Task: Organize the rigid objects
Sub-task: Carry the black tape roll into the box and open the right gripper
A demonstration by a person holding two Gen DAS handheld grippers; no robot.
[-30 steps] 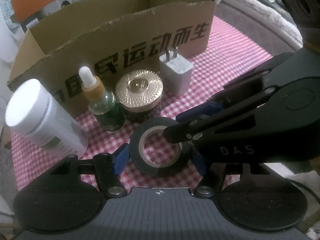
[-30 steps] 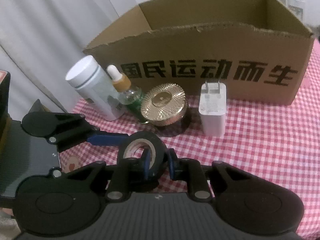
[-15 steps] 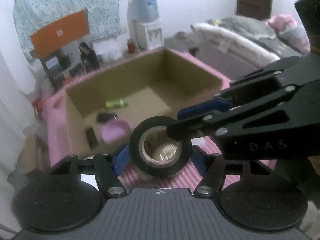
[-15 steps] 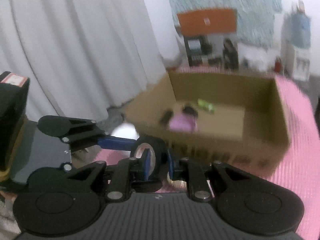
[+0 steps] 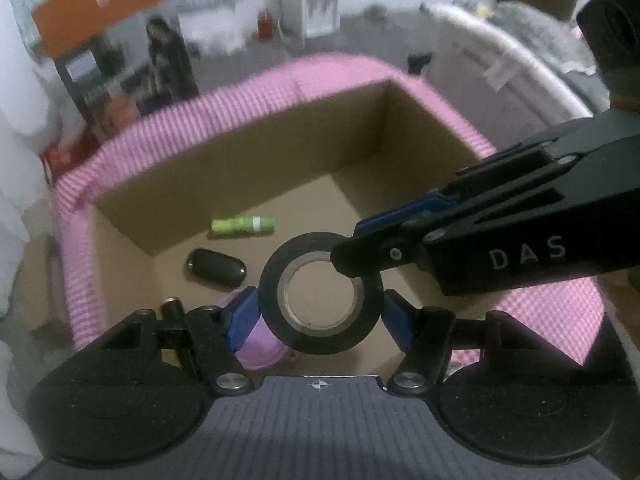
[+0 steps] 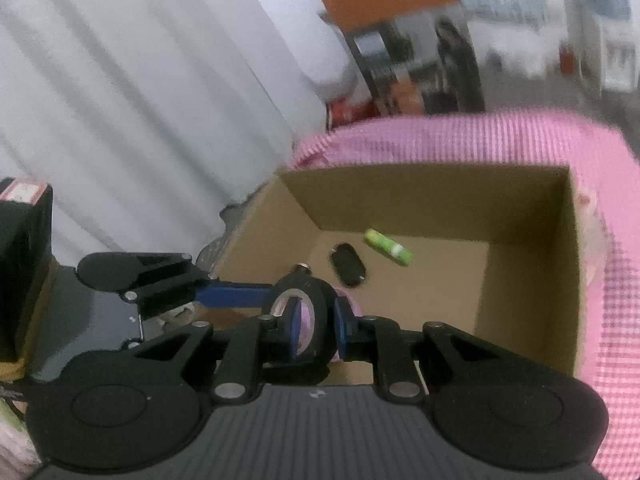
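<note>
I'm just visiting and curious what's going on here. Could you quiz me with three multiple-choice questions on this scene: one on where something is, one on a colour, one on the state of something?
1. Where is the roll of black tape?
A. on the box floor
B. held up over the open cardboard box
C. on the cloth outside the box

2. What colour is the small tube lying in the box?
A. green
B. red
C. white

3. How does the right gripper stand?
A. wide open, nothing in it
B. shut on the tape's wall
C. out of sight

Answers:
1 B: both grippers hold the roll, with the box floor visible through its hole.
2 A: it is bright green with a pale band.
3 B: one blue finger sits inside the ring, the other outside.
</note>
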